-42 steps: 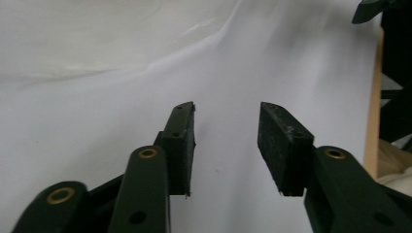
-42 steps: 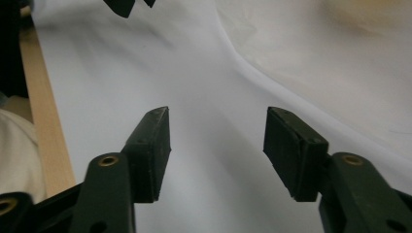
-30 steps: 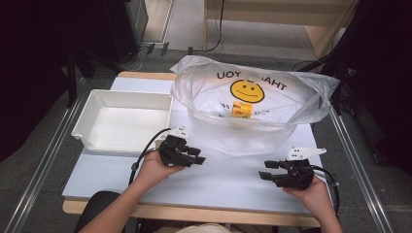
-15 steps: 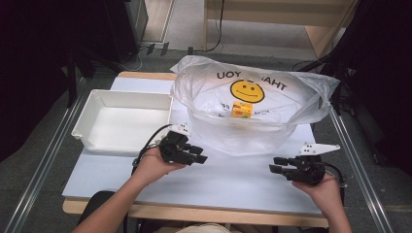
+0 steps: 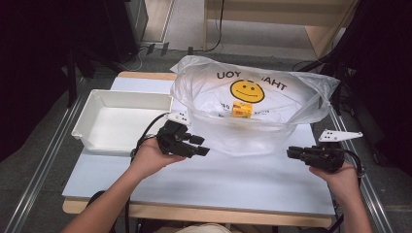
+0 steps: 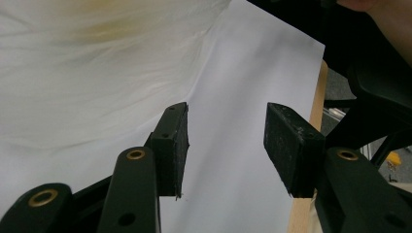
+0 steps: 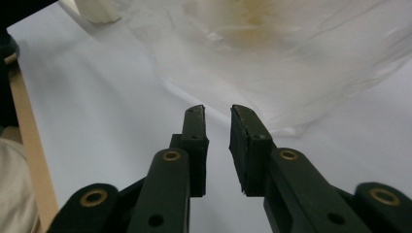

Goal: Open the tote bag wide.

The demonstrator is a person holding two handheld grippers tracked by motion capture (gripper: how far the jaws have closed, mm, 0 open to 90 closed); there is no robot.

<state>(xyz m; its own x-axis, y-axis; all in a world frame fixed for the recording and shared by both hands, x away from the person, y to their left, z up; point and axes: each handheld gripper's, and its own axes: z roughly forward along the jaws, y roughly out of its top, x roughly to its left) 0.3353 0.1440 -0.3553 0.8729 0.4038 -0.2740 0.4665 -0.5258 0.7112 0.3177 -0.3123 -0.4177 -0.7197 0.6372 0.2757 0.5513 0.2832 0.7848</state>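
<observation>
Standing apart with nothing between them, the left gripper [image 5: 200, 147] fingers have just widened; the right gripper [image 5: 290, 152] fingers narrowed to a slim empty gap. Both hover over the pale tabletop [image 5: 243, 179], near the clear plastic bag [image 5: 252, 114]; a white tray [image 5: 121, 116] sits left, a dark room around.

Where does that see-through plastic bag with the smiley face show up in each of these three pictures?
High view: the plastic bag sits centre, upper half.
Left gripper view: upper left, beyond the jaws.
Right gripper view: top, centre to right.
Shared landmark: the white table surface under it.
</observation>
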